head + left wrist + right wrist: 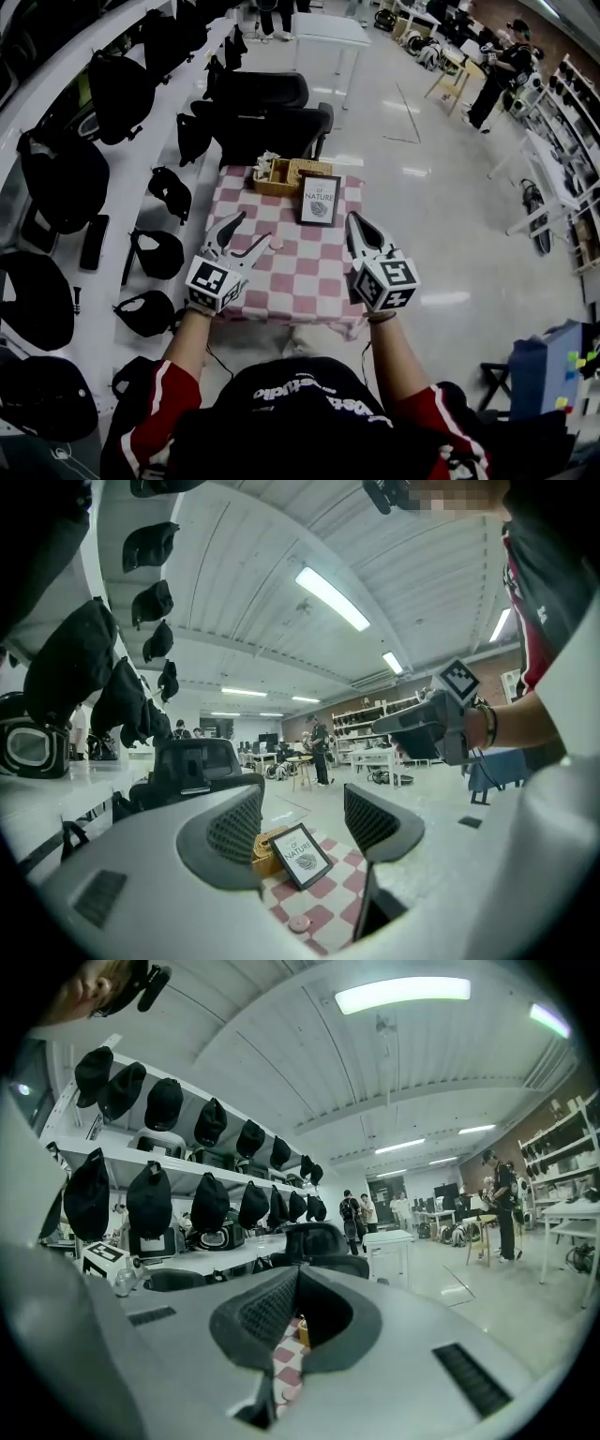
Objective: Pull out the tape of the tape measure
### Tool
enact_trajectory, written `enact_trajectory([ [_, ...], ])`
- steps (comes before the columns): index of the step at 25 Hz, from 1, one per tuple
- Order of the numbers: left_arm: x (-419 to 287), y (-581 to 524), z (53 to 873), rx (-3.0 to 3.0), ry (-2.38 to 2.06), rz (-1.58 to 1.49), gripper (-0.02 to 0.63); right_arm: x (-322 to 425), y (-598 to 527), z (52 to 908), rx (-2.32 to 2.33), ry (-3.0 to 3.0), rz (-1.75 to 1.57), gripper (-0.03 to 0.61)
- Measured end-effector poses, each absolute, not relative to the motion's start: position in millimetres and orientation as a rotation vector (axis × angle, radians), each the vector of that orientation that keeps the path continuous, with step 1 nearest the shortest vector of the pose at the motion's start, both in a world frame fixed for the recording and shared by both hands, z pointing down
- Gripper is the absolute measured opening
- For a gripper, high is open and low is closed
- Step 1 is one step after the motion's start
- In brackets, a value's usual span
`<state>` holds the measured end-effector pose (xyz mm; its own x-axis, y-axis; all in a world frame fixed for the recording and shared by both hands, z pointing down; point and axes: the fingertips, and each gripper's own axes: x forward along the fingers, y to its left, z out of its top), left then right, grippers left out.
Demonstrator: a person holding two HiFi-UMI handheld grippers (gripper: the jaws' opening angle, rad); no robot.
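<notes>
The left gripper (253,228) is standing wide open with nothing between its pads. The right gripper (354,221) is showing its jaws closed together and empty. A small round pink disc (276,244), probably the tape measure, is lying flat on the pink-and-white checked tablecloth (314,281). It is lying just ahead of the left jaws and below them, so the left hand is nearer.

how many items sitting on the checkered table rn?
3: wicker basket at the far edge, framed sign leaning in front of it, small pink disc nearer the person. Basket contents may hide more.
</notes>
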<state>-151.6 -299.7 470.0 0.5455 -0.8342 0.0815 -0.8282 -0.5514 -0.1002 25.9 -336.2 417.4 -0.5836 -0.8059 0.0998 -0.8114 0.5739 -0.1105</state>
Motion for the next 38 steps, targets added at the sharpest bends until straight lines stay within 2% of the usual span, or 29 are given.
enact_trajectory([
  [16, -112.4, -330.9, 593.9, -2.832, 1.205, -0.489, 0.267, 29.9, -367.4, 457.5, 1.42, -2.703, 0.28, 0.003],
  [38, -125.6, -377.7, 755.1, -2.956, 1.212, -0.794, 0.267, 25.3, -409.9, 528.3, 1.418, -2.632, 0.366, 0.003],
])
